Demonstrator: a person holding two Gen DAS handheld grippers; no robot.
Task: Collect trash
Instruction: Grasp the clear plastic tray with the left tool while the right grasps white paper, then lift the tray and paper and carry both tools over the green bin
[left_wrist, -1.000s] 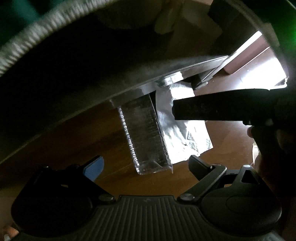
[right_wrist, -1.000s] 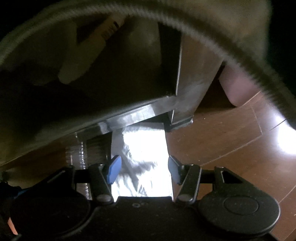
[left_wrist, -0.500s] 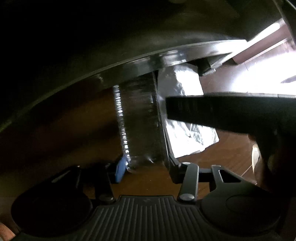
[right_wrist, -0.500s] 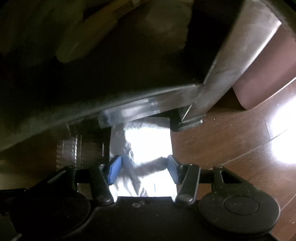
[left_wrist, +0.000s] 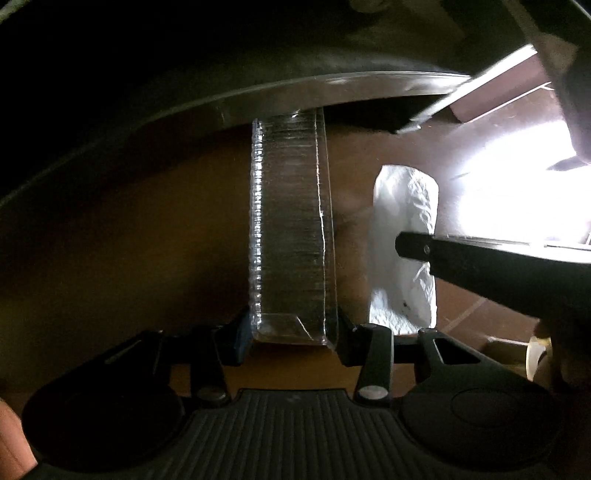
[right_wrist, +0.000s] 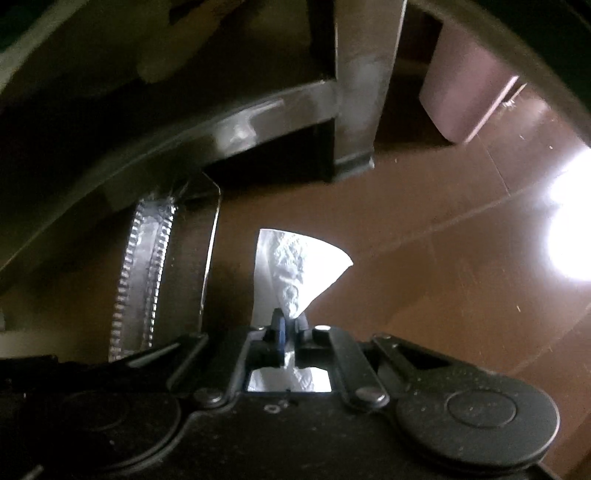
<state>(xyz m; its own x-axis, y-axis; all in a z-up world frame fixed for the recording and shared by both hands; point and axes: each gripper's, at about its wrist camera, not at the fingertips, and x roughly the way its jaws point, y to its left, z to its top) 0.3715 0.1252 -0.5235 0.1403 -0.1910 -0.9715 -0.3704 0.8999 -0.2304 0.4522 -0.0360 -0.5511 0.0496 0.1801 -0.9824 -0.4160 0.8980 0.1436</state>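
The clear plastic container (left_wrist: 291, 229) is long and boxy, with fine ribbing down its walls and a bright crimped edge; its near end sits clamped between the fingers of the left gripper (left_wrist: 293, 332), and its far end reaches under the dark rail of a piece of furniture (left_wrist: 332, 92). Beside it, the white wrapper (right_wrist: 291, 269) is crinkled and shiny, now folded into a cone and pinched tight by the closed fingers of the right gripper (right_wrist: 290, 326), held above the brown wooden floor (right_wrist: 424, 240). A second ago both grippers stood open and the wrapper lay flat with its far end under the rail; it has since been drawn out, clear of the furniture.
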